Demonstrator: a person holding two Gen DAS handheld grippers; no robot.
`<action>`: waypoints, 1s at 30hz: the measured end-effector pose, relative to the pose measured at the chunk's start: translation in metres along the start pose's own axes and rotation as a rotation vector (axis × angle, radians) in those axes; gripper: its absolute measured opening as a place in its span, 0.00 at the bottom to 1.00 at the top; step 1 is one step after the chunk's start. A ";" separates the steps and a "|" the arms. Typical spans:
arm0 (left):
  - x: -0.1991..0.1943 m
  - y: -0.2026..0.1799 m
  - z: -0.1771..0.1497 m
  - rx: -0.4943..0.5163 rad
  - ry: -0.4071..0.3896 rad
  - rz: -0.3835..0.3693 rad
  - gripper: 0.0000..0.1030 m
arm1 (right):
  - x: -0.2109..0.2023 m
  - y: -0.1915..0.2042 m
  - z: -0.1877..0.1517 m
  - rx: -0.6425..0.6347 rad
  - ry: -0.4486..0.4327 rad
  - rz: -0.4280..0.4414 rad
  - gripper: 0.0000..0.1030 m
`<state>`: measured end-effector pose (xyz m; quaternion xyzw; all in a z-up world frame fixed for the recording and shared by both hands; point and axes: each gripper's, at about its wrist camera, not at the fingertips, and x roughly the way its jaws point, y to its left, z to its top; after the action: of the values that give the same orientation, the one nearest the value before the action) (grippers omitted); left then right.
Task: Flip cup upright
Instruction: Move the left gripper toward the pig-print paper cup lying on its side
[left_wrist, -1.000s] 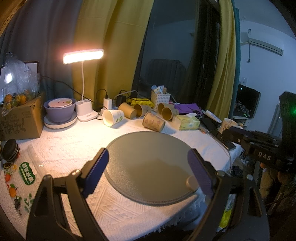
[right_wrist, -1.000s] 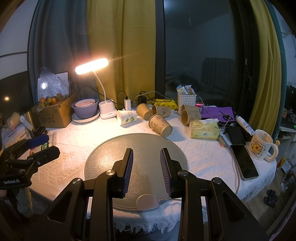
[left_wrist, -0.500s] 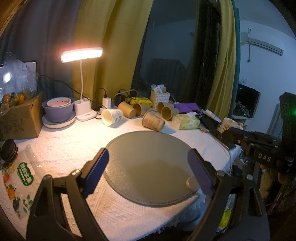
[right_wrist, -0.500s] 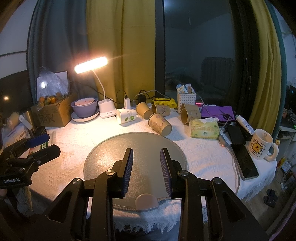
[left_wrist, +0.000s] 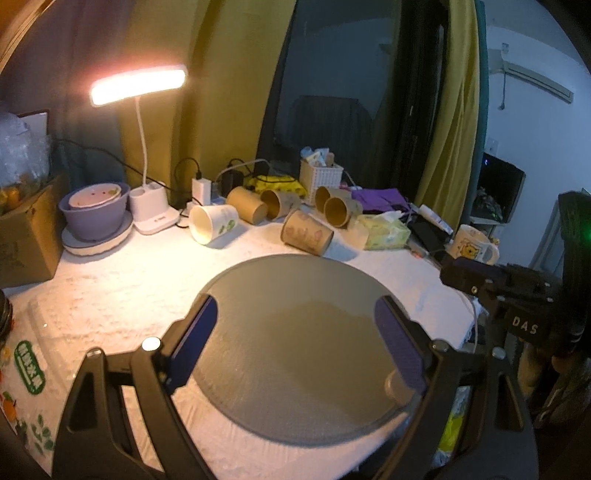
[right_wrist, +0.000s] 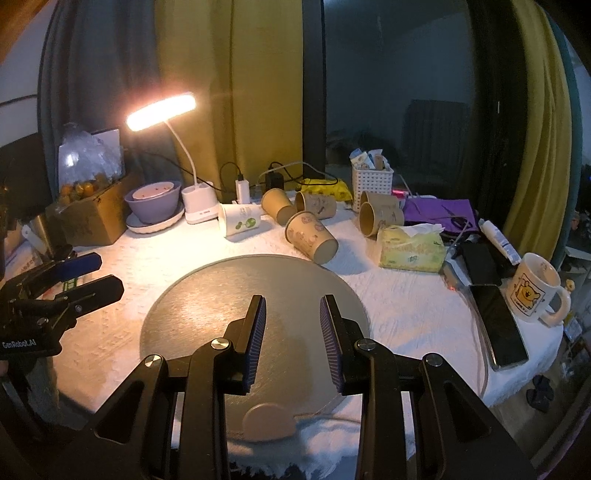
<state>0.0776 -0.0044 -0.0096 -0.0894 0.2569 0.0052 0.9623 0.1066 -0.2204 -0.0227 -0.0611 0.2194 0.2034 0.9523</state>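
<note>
Several paper cups lie on their sides at the back of the table. A white cup with green print (left_wrist: 213, 228) (right_wrist: 240, 220) lies at the left. A brown printed cup (left_wrist: 306, 233) (right_wrist: 311, 238) lies nearest the round grey mat (left_wrist: 306, 343) (right_wrist: 255, 306). More brown cups (left_wrist: 249, 205) (right_wrist: 380, 218) lie behind. My left gripper (left_wrist: 295, 339) is open wide and empty over the mat. My right gripper (right_wrist: 293, 336) is partly open and empty over the mat's near side.
A lit desk lamp (left_wrist: 138, 83), a purple bowl on a plate (left_wrist: 94, 212), a cardboard box (right_wrist: 90, 218), a white basket (right_wrist: 371, 181), a tissue pack (right_wrist: 412, 249), a phone (right_wrist: 498, 326) and a bear mug (right_wrist: 535, 293) ring the mat. The table edge is close in front.
Both views have shifted slightly closer to the table. The cups have not moved and both grippers' jaws keep their width.
</note>
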 end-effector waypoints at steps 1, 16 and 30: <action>0.005 -0.001 0.002 -0.003 0.010 -0.001 0.85 | 0.006 -0.004 0.002 0.001 0.007 0.002 0.31; 0.091 -0.012 0.040 -0.031 0.114 0.031 0.85 | 0.075 -0.066 0.033 0.021 0.047 0.042 0.47; 0.203 -0.037 0.069 -0.110 0.255 -0.026 0.85 | 0.148 -0.134 0.043 0.048 0.102 0.068 0.47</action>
<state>0.2903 -0.0359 -0.0453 -0.1456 0.3752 -0.0047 0.9154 0.3002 -0.2803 -0.0460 -0.0408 0.2744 0.2270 0.9335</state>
